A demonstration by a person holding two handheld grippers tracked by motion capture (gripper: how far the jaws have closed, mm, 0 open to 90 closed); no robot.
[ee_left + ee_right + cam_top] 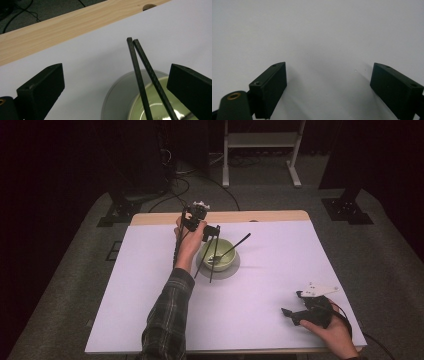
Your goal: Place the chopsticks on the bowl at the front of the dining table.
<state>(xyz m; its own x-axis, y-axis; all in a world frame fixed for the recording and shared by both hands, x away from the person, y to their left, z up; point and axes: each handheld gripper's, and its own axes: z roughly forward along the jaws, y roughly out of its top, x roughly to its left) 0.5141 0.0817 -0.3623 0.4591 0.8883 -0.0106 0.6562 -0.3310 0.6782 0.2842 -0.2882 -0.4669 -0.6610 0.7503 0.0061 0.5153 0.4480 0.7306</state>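
My right gripper (292,316) rests on the white sheet (270,275) at its near right corner, well apart from the green bowl (218,254). Its jaws stand wide apart with nothing between them, only bare sheet.

The bowl sits on a grey saucer (231,270) toward the middle of the sheet, farther from me. Black chopsticks (138,72) lean in it, and a dark utensil (236,246) rests across its rim, handle pointing away to the right.

My left gripper (214,232) hovers just above the bowl's far left edge. Its jaws are spread wide, with the chopsticks between them, touching neither.

Beyond the bowl runs the table's wooden edge (62,27).
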